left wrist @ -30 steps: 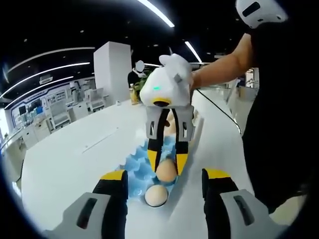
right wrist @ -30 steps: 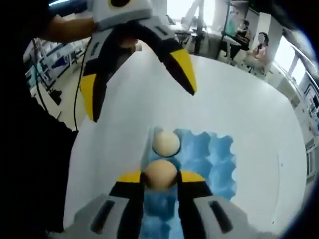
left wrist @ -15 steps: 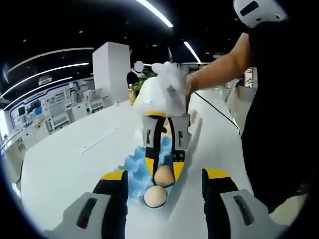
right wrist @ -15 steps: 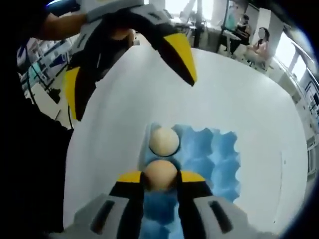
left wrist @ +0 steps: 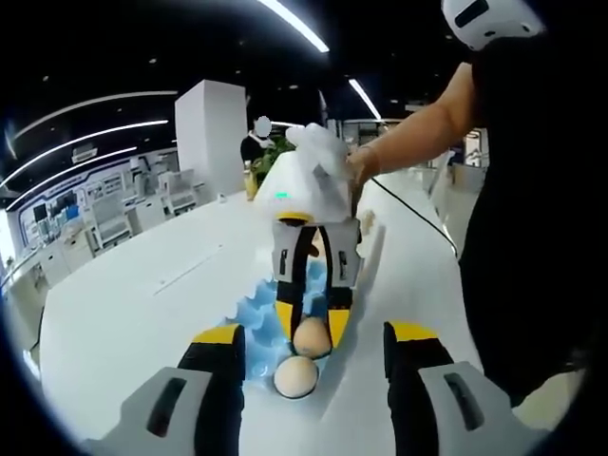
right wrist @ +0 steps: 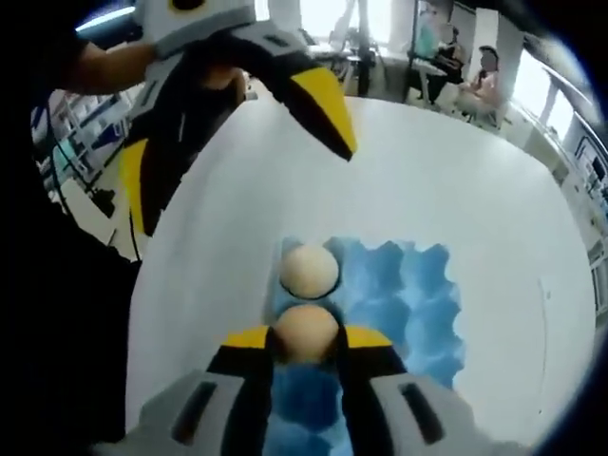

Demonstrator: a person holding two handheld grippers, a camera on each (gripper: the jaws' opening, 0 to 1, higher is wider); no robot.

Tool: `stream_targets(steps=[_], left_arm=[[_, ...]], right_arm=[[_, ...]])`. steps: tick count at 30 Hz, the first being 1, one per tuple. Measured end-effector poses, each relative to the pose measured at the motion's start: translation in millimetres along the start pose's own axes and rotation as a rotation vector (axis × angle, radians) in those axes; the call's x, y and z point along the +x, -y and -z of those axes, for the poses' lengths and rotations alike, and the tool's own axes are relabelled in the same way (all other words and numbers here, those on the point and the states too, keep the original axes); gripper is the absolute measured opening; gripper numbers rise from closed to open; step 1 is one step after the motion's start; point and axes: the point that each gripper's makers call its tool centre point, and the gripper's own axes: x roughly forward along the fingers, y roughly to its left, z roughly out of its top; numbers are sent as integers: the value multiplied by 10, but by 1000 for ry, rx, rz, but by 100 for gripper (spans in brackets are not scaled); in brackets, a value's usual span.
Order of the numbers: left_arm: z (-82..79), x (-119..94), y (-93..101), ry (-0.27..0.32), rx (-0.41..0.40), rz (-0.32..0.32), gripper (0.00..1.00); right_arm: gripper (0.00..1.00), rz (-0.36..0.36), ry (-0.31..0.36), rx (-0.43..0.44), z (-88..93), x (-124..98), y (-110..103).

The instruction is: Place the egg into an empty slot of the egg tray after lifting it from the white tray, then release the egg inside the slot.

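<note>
Right gripper clamped on a brown egg, yellow-tipped jaws pressed against both its sides, seen close at the bottom of the right gripper view. Held low over the near edge of the blue egg tray; seemingly just into a slot, though contact with the tray cannot be made out. Just beyond it, a second, paler egg seated in a slot along the tray's left edge. Remaining slots, to the right, bare blue.

Same pairing from the opposite side in the left gripper view: right gripper reaching down from a person's hand, pinching the egg over the egg tray, with the paler egg nearer the camera, touching or almost touching the held one.

Left gripper spread wide, nothing between its jaws, hovering near the tray's end; also visible at the far left of the right gripper view, raised well above the white table, jaws parted.

Table white and broad, tray lying on it. Background hazy: bright ceiling strips, a white column, shelving on the far left.
</note>
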Motion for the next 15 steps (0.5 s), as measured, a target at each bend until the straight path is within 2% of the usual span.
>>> stream_targets(steps=[14, 15], left_arm=[[-23, -14, -5, 2, -1, -6, 60], [-24, -14, -1, 2, 0, -6, 60]], right_arm=[[28, 20, 60, -29, -21, -25, -17], [29, 18, 66, -52, -13, -51, -35]])
